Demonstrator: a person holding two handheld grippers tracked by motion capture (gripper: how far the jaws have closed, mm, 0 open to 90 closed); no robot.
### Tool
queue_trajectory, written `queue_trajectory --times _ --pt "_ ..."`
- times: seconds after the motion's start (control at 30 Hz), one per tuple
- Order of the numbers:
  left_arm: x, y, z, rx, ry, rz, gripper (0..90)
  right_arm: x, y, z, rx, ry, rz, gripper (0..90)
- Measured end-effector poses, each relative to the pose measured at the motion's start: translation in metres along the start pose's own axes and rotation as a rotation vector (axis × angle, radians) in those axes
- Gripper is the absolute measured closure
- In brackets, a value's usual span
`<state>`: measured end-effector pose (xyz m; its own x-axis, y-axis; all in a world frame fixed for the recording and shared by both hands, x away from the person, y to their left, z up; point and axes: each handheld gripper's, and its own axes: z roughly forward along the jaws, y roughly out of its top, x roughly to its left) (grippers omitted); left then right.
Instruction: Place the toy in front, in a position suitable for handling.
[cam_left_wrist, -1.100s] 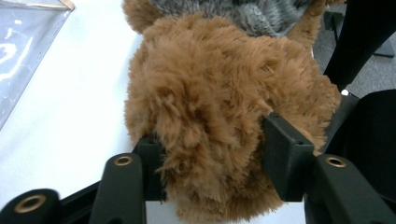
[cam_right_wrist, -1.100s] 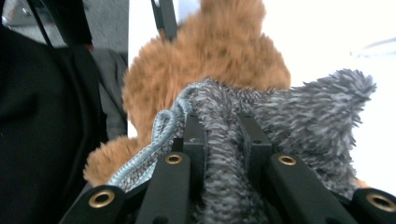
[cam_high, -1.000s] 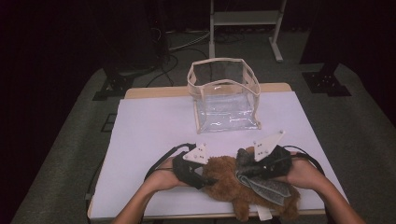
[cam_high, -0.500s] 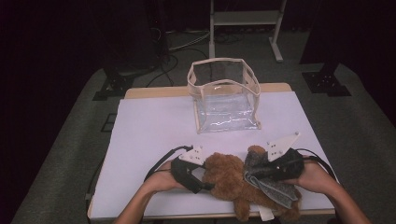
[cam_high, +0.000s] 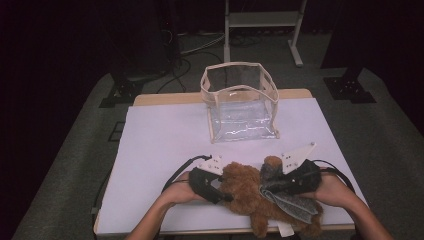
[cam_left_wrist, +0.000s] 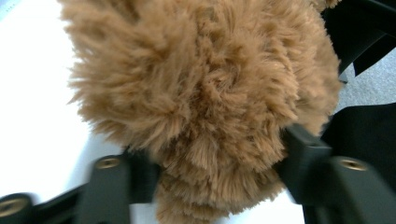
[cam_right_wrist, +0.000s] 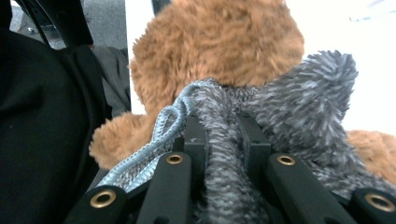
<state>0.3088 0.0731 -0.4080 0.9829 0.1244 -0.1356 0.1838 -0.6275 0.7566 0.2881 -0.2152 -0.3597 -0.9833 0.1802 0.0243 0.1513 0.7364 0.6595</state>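
Gripping a brown teddy bear (cam_high: 250, 197) at the table's (cam_high: 165, 135) near edge, the left gripper (cam_left_wrist: 215, 163), its jaws just closed in, squeezes the plush between them, while the right gripper (cam_right_wrist: 222, 135) pinches the bear's grey knitted garment (cam_right_wrist: 280, 112) tightly. Farther back, a clear bag (cam_high: 240, 102) stands open.

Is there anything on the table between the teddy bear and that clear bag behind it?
Nothing visible. The teddy bear lies at the near edge of the table, and the clear bag stands open-topped farther back, with only bare white tabletop between them.
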Motion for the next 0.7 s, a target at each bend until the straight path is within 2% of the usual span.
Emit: queue_trajectory --times 0.07,0.17,0.23,0.33,0.4,0.53,0.7 --pt "-0.002 0.001 -0.002 0.000 0.016 0.011 50.5 0.000 0.006 0.001 -0.010 0.006 -0.010 76.5" --pt "-0.004 0.006 -0.008 -0.004 0.047 0.023 52.1 0.000 0.018 0.001 -0.045 0.013 -0.028 76.4" --pt "-0.004 0.009 -0.013 -0.008 0.060 0.032 54.6 0.000 0.022 -0.002 -0.056 0.002 -0.039 76.2" --pt "-0.004 0.012 -0.019 -0.028 0.053 0.026 60.0 -0.005 0.018 -0.012 -0.086 -0.015 -0.020 76.1" --pt "-0.001 0.014 -0.020 -0.023 0.050 0.022 60.6 -0.008 0.014 -0.017 -0.114 -0.024 -0.002 76.1" --pt "-0.001 0.012 -0.015 -0.010 0.055 0.021 60.2 -0.008 0.015 -0.015 -0.064 -0.036 -0.016 76.1" --pt "0.001 0.006 -0.012 -0.001 0.049 0.013 55.1 -0.011 0.005 -0.020 0.020 -0.090 -0.002 76.4"
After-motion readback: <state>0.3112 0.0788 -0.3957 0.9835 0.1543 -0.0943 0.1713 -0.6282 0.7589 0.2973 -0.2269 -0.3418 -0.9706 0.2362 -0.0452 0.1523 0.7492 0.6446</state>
